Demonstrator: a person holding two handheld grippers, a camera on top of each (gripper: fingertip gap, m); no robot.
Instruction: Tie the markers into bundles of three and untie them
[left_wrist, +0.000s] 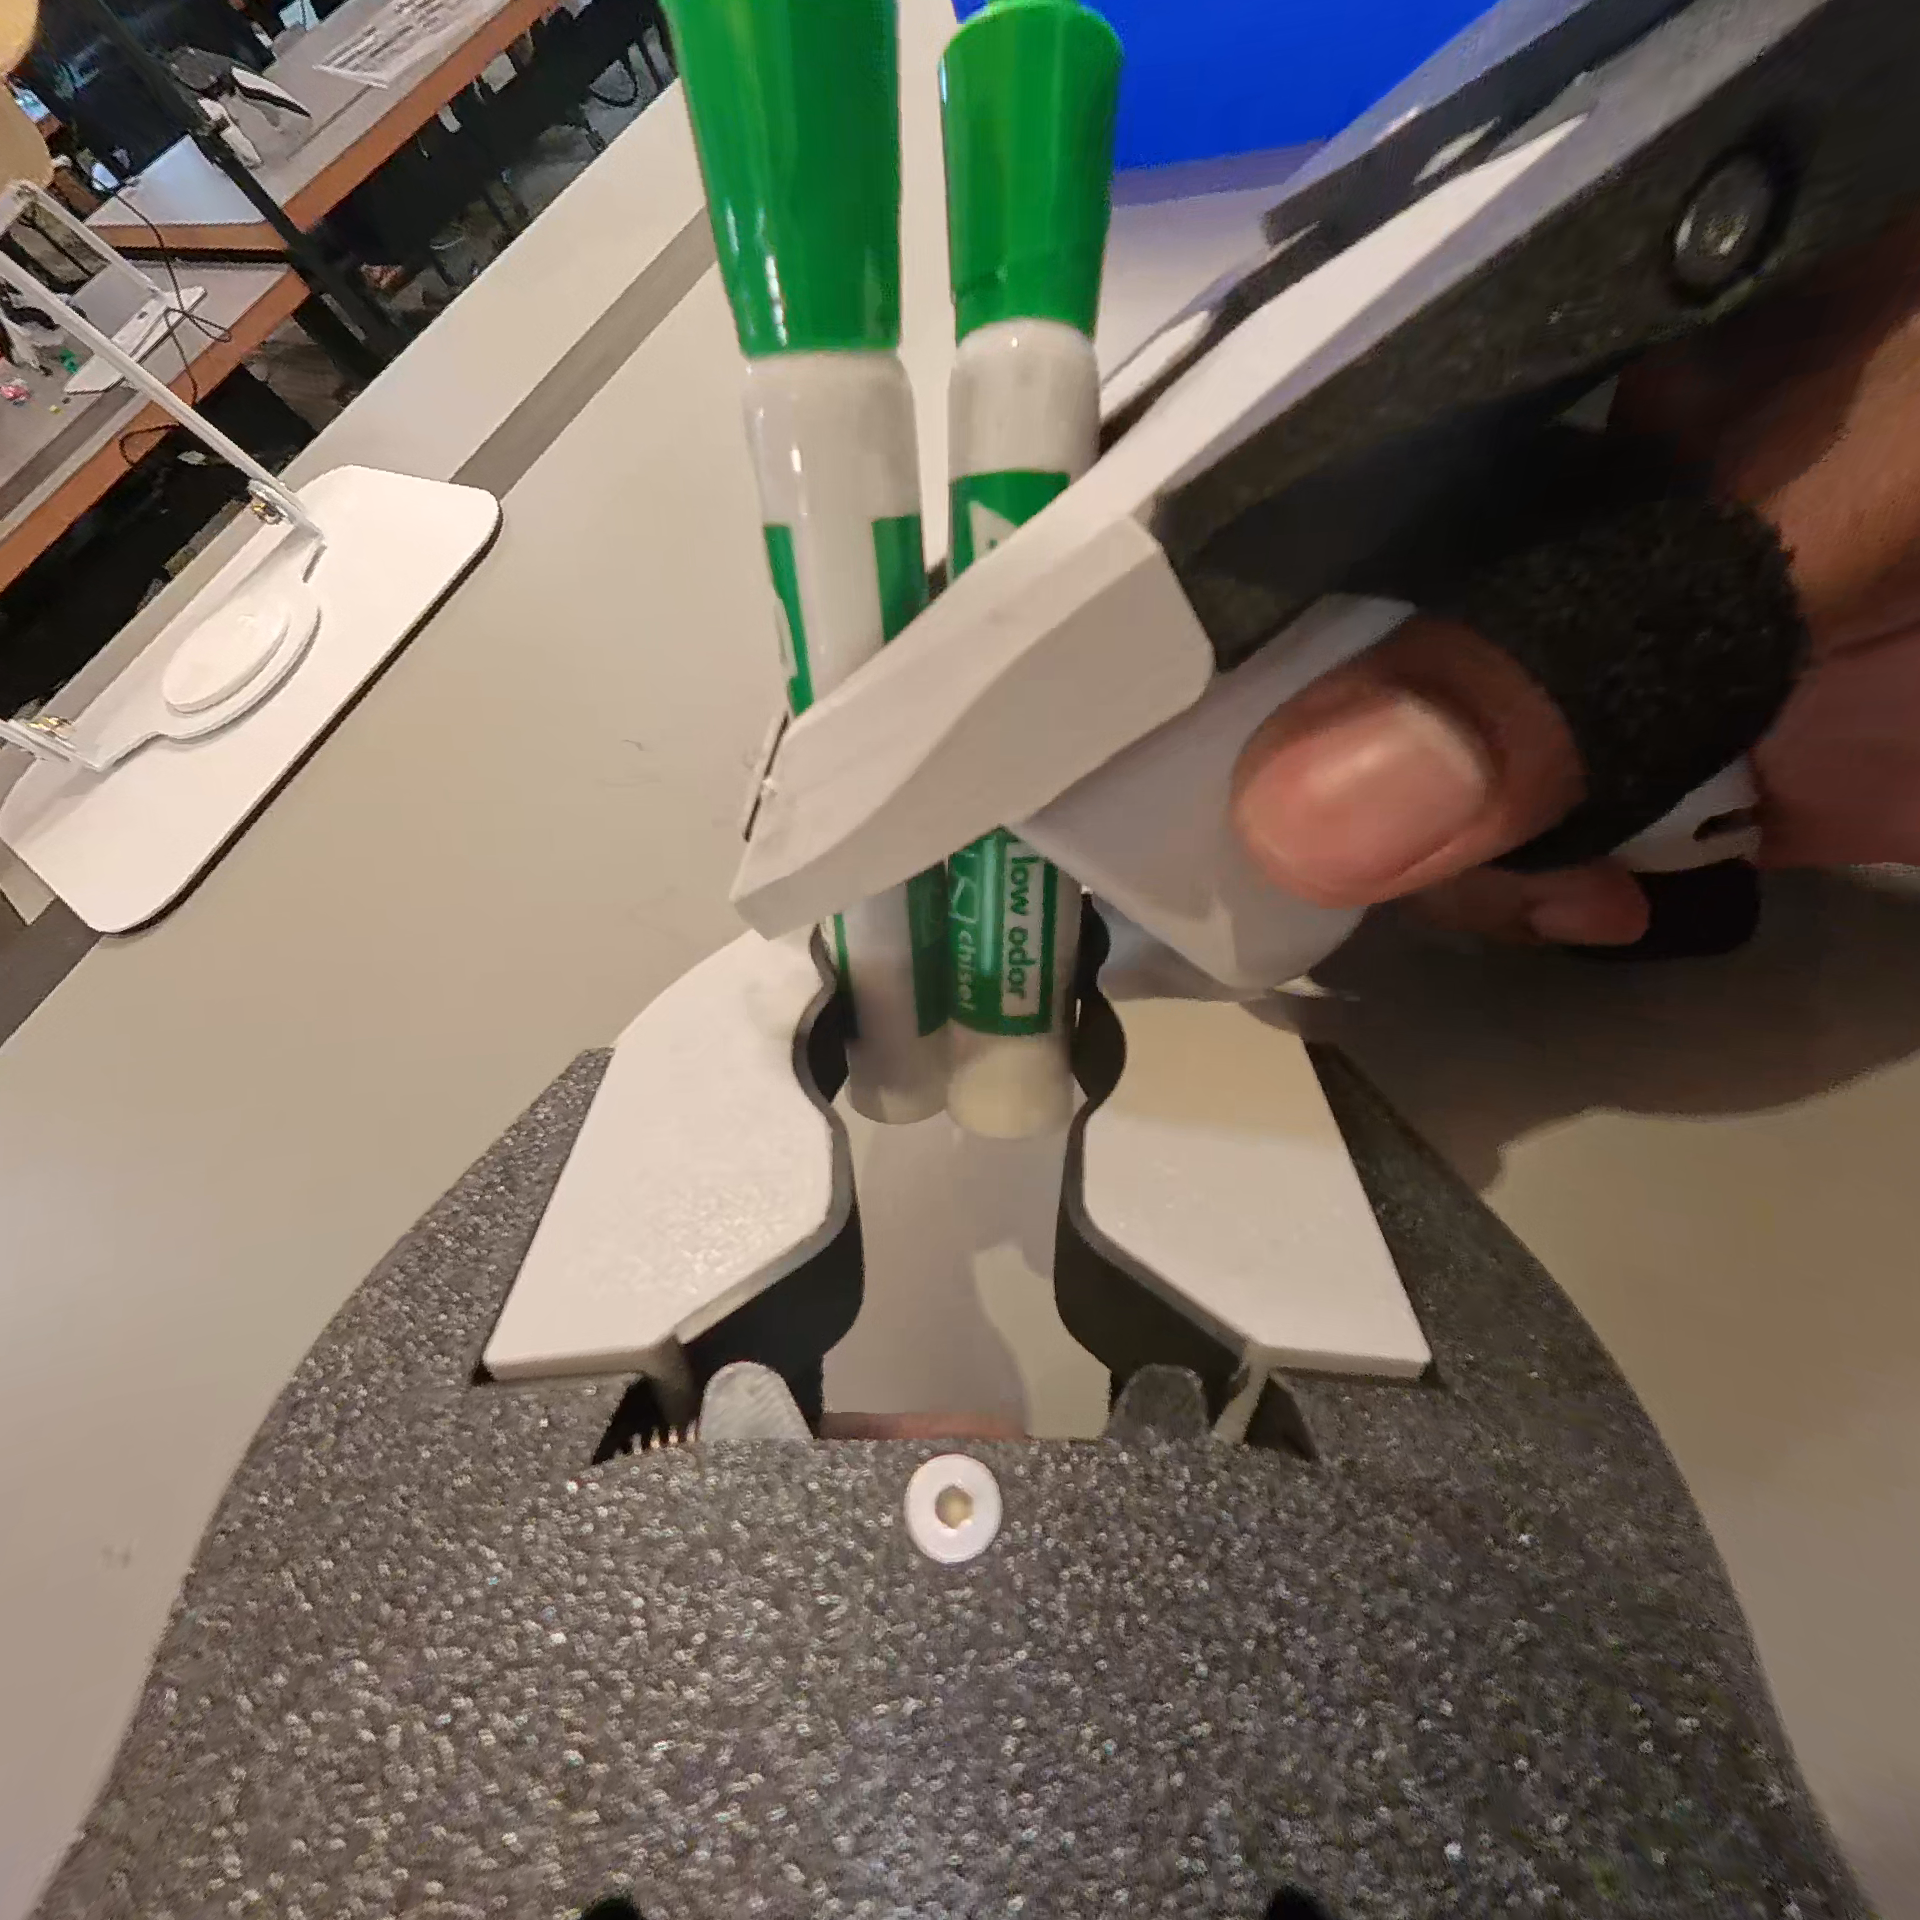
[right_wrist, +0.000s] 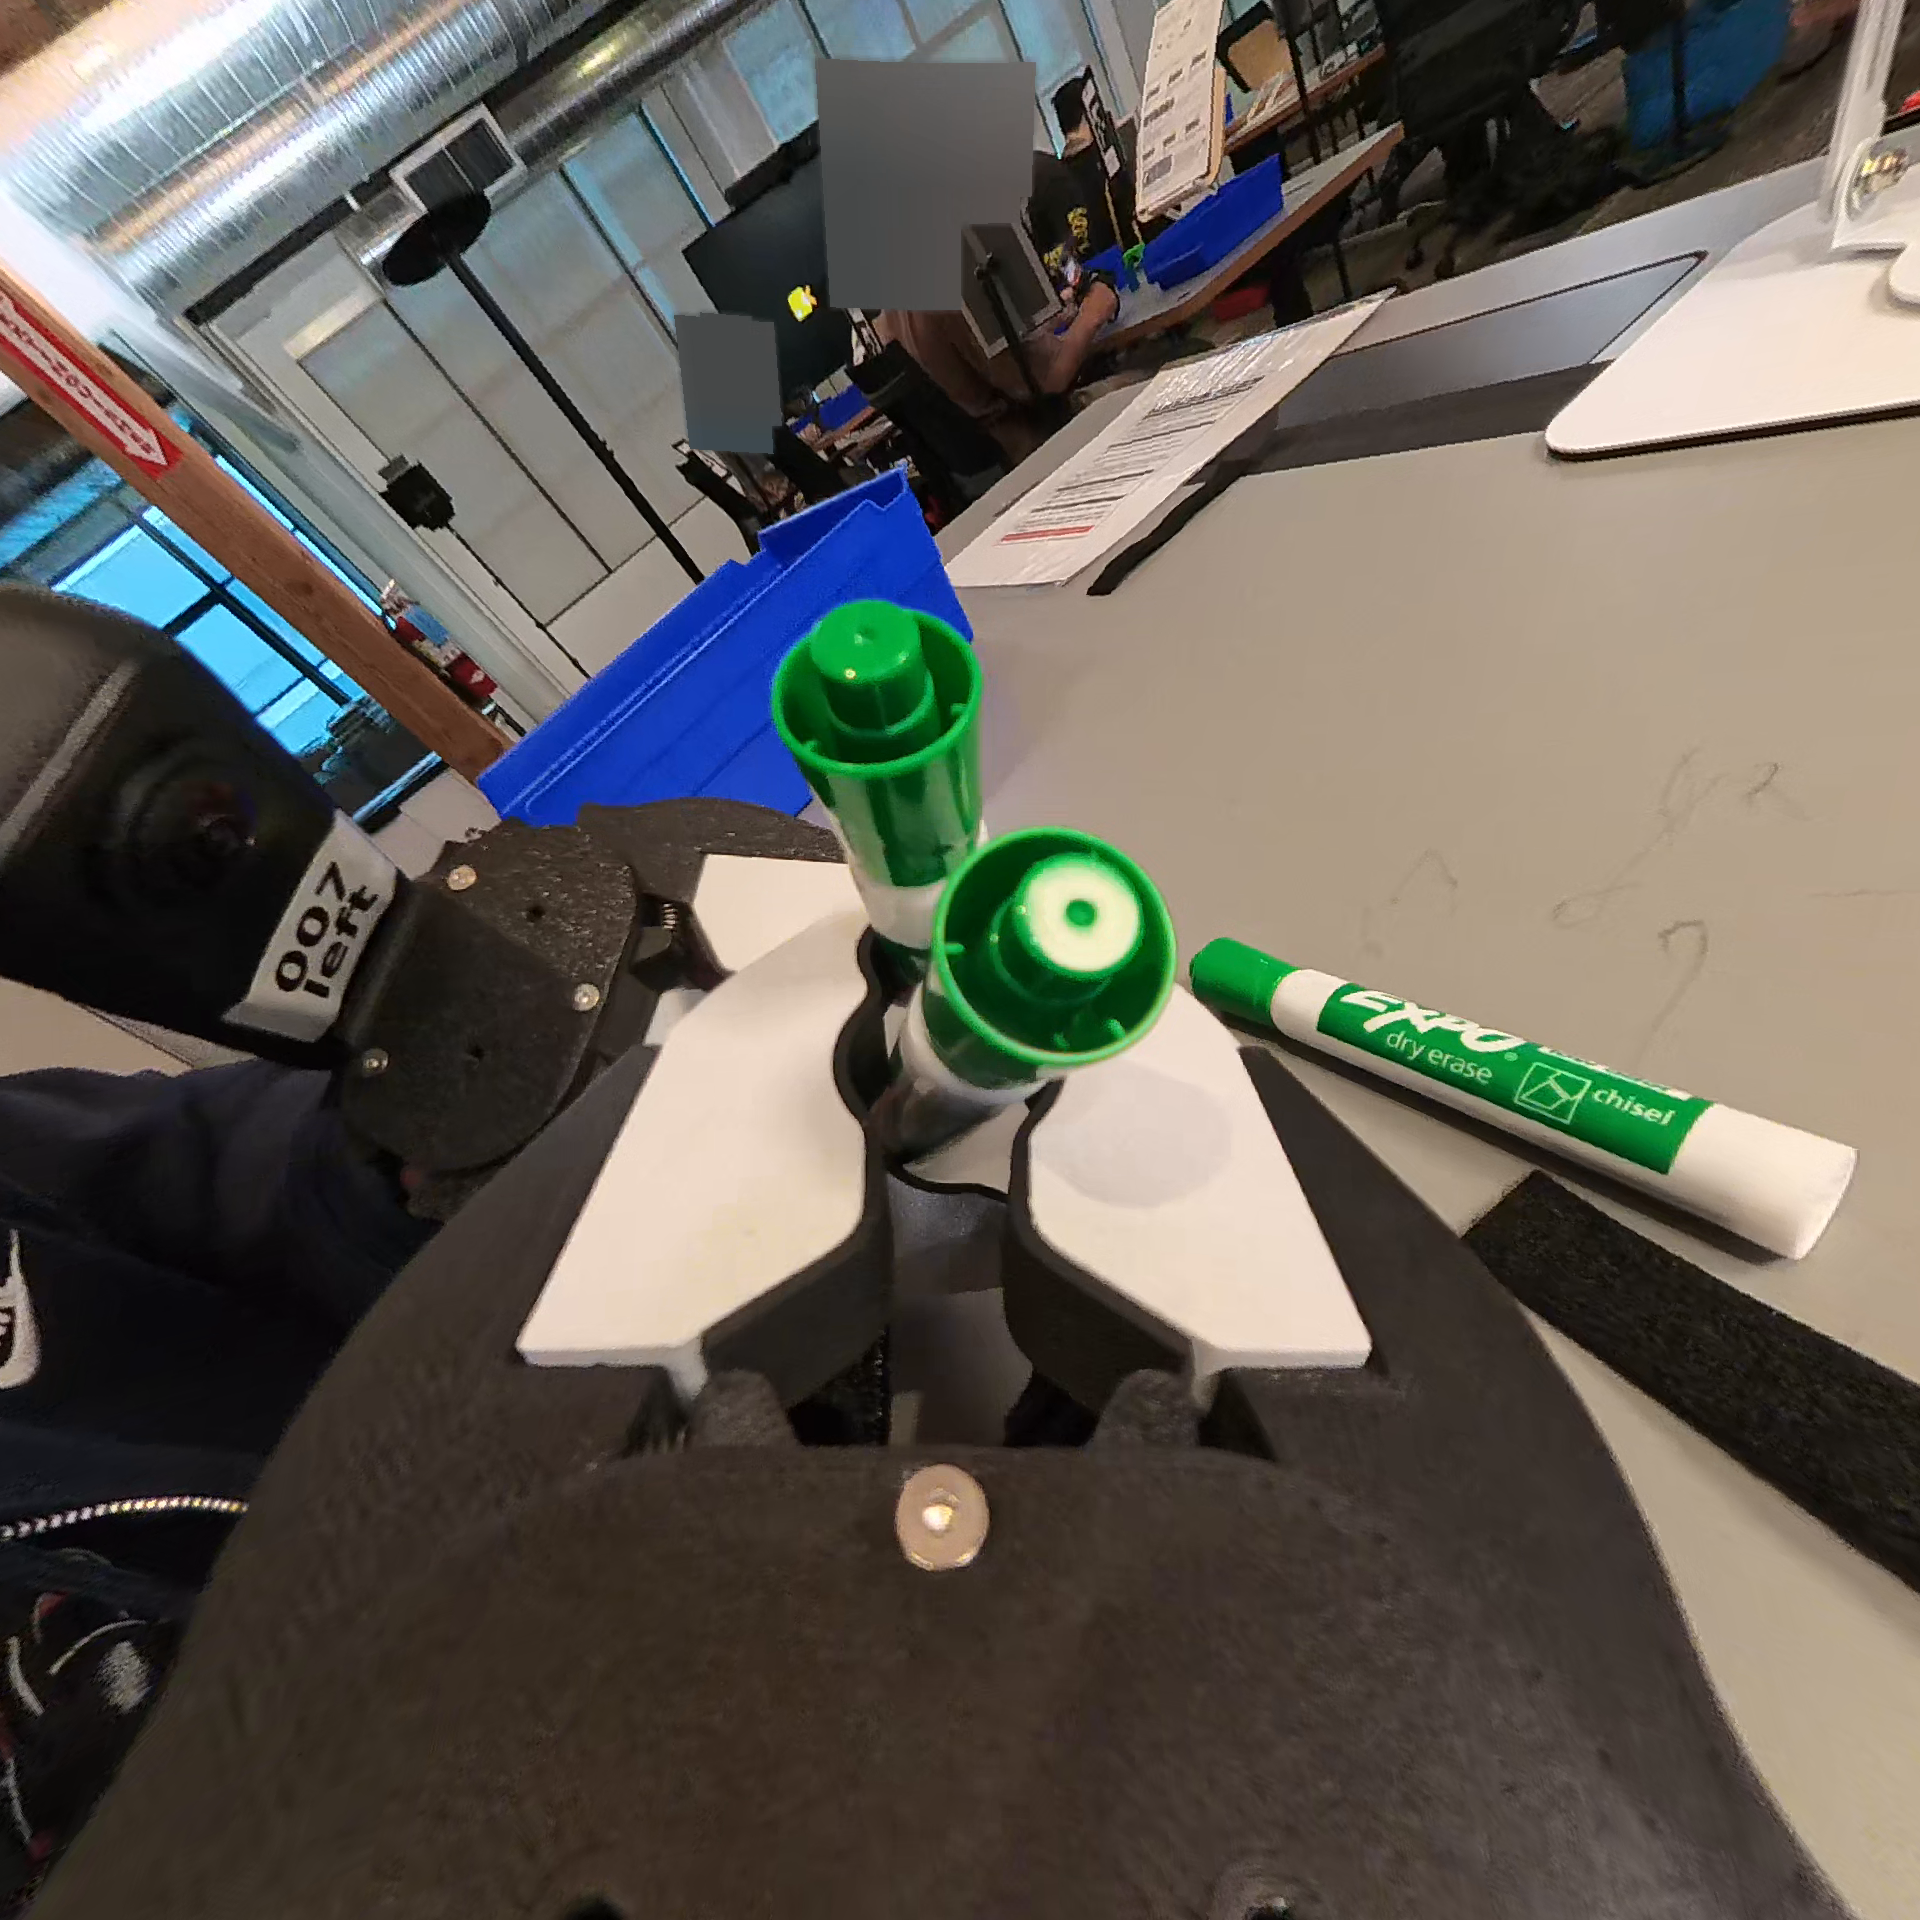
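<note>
In the left wrist view, your left tool (left_wrist: 961, 1049) is standing part-way open, its two white fingers (left_wrist: 717, 1143) flanking the bottom ends of two green markers (left_wrist: 904, 582) that are standing upright with their caps up. The fingers' notched black edges are sitting close against the pair on both sides, and the markers are staying upright there above the worktop (left_wrist: 312, 935), so the left tool is gripping the pair. Just above that grip, your right tool (left_wrist: 790, 821) is coming in from the right, tilted downward, its white finger crossing in front of the barrels. Your hand (left_wrist: 1455, 748), in a black fingerless glove, is wrapping the right tool's body with the thumb lying along the finger. Left of the markers, a white stand base (left_wrist: 260, 675) is lying flat on the worktop.

In the right wrist view, your right tool (right_wrist: 940, 1091) is narrowly open around the barrel of the nearer of the two markers (right_wrist: 1049, 956), whose caps are pointing up at the camera; the pads are hidden under the cap, so I cannot tell whether they are pressing. Left of the markers, your left tool (right_wrist: 748, 935) is reaching in level. Right of them, a third green marker (right_wrist: 1538, 1101) is lying flat on the worktop (right_wrist: 1455, 727), with a black strap (right_wrist: 1714, 1382) beside it. Behind them a blue bin (right_wrist: 707, 696) is standing.
</note>
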